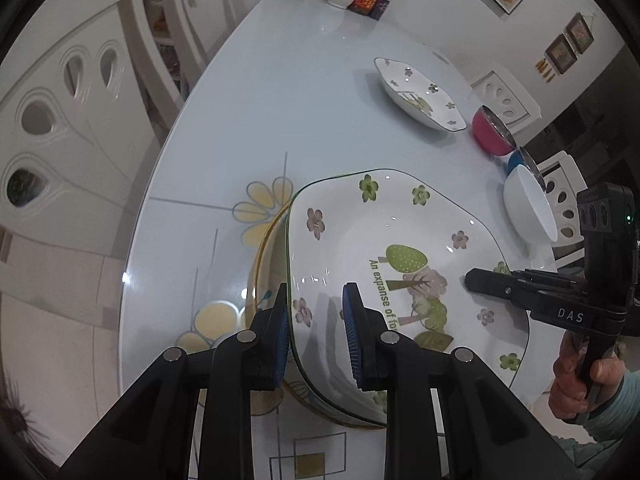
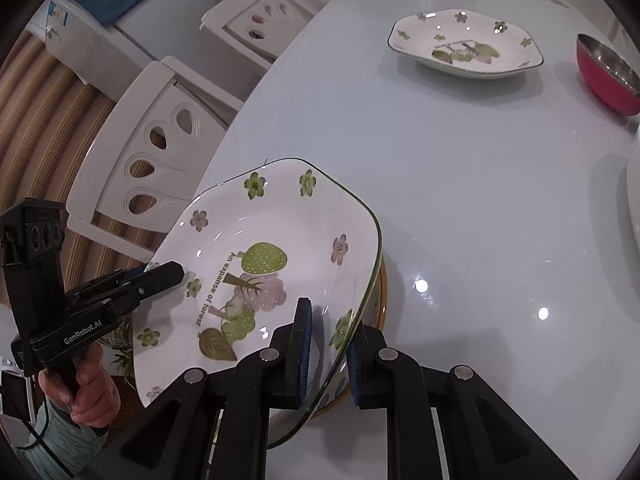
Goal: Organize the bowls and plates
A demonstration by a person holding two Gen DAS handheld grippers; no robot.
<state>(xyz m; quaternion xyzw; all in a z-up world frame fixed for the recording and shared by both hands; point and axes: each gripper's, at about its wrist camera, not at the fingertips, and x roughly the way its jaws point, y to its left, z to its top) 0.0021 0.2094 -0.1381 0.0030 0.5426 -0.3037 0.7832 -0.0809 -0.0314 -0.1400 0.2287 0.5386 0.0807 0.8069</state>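
The left gripper (image 1: 315, 332) straddles the near rim of a floral square plate (image 1: 360, 248), one blue pad under the rim and the other over the glazed face; a gap shows on both sides, so it stands open about the rim, not clamped. The right gripper (image 2: 326, 350) does the same on the opposite edge, its fingers (image 2: 301, 354) either side of the rim with daylight between pad and porcelain; whether either pad touches the plate I cannot tell through the fisheye.

Directly beneath the plate, just past both grippers, sits a yellow-rimmed dish (image 2: 380, 300); the plate lies on or just over it, tilted a little, so the step in hand looks like stacking this plate onto the dish, at the point of setting down or letting go.

Further ahead of the grippers, well apart across the table (image 1: 280, 100), lies a second floral plate (image 2: 466, 46) of the same pattern; to the right of it stands a red bowl (image 2: 608, 76), and nearer the right gripper, seen from the left wrist, a white bowl (image 1: 528, 208) with a blue bowl (image 1: 516, 160) behind it.

Judging from this, the next move calls for drawing both grippers straight back off the rim without dragging it, then reaching forward for the far plate; the bowls remain unsorted.
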